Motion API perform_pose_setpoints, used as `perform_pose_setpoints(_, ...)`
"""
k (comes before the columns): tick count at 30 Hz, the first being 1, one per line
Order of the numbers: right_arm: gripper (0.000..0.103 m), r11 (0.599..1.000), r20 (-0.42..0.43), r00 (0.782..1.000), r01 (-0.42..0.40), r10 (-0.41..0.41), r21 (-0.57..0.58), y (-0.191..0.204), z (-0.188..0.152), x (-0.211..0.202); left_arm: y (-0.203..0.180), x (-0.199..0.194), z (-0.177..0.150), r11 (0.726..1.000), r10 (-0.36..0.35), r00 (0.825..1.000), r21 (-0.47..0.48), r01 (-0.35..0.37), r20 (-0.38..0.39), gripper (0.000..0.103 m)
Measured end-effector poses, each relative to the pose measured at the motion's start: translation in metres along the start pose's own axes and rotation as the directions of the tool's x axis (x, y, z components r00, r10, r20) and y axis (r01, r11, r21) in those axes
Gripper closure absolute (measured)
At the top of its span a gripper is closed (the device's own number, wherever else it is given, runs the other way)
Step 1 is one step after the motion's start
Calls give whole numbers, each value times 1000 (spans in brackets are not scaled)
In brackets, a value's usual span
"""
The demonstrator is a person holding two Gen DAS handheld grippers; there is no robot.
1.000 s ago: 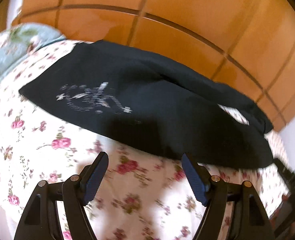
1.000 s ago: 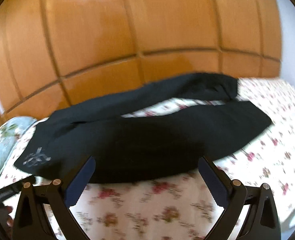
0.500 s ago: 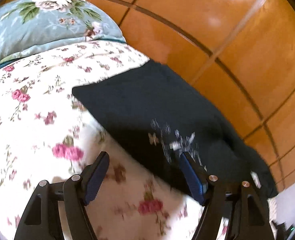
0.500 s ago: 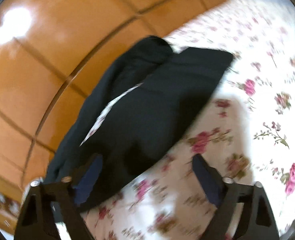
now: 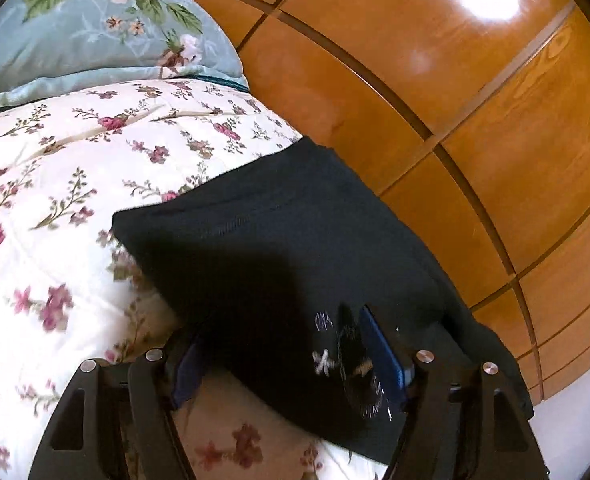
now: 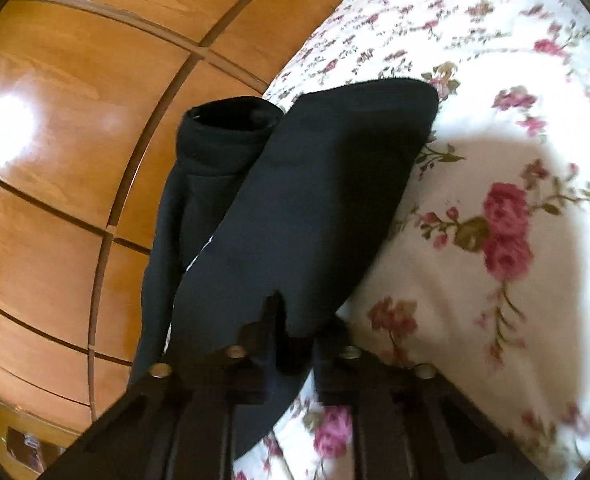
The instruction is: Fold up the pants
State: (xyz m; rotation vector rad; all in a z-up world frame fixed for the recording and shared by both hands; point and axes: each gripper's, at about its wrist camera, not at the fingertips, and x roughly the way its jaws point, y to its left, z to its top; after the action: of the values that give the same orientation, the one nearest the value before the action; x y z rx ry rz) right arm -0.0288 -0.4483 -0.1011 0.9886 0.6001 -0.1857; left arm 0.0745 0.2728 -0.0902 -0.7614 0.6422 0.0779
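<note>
Dark navy pants [image 5: 279,240] lie folded lengthwise on a floral bedspread [image 5: 55,200]. My left gripper [image 5: 283,360] straddles the near edge of the pants by a white print [image 5: 347,364]. Its jaws are closing, with the cloth between them and the blue pads still far apart. In the right wrist view the pants [image 6: 315,184] run away from me to an open leg cuff [image 6: 231,120]. My right gripper [image 6: 291,344] is shut on the near edge of that leg, with a fold of cloth pinched between the fingers.
A wooden panelled wardrobe [image 5: 455,120] stands close behind the bed, also in the right view as the wardrobe [image 6: 55,160]. A blue floral pillow [image 5: 95,32] lies at the far left. The bedspread [image 6: 495,160] spreads to the right of the pants.
Both grippers rolled and came in low over the near edge of the pants. The right jaws went from wide open to shut on the cloth. The left jaws narrowed a little around it.
</note>
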Motion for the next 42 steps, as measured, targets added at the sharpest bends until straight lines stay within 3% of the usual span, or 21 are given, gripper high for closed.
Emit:
perform_pose_setpoints(3, 97, 997, 28, 999, 36, -34, -72, 7, -4, 2, 4, 10, -5, 999, 51, 999, 1, -51, -9, 51)
perform_pose_setpoints(7, 97, 993, 44, 998, 55, -51, -103, 9, -5, 2, 15, 1, -4, 998, 57, 998, -36, -58, -14, 73)
perform_pose_setpoints(13, 97, 988, 78, 995, 71, -61, -136, 10, -11, -3, 15, 12, -17, 996, 42, 998, -70, -45, -46, 94)
perform_pose_setpoints(17, 96, 986, 124, 991, 71, -53, -148, 14, -14, -14, 1, 6, -14, 998, 51, 999, -32, -52, -14, 97)
perform_pose_setpoints(23, 96, 977, 175, 984, 68, -32, -202, 31, -21, -44, -11, -41, -14, 999, -28, 998, 26, 27, 49, 97)
perform_pose_setpoints(29, 96, 975, 191, 981, 63, -22, -215, 38, -25, -76, 3, -86, -30, 999, -35, 995, 0, 36, 97, 97)
perform_pose_setpoints(38, 96, 974, 111, 992, 77, -54, -211, 16, -55, -117, 35, -130, -64, 999, -1, 996, -35, 4, 90, 97)
perform_pose_setpoints(42, 96, 974, 60, 993, 110, -100, -196, -4, -67, -113, 49, -133, -76, 998, 42, 997, -41, -39, 68, 97)
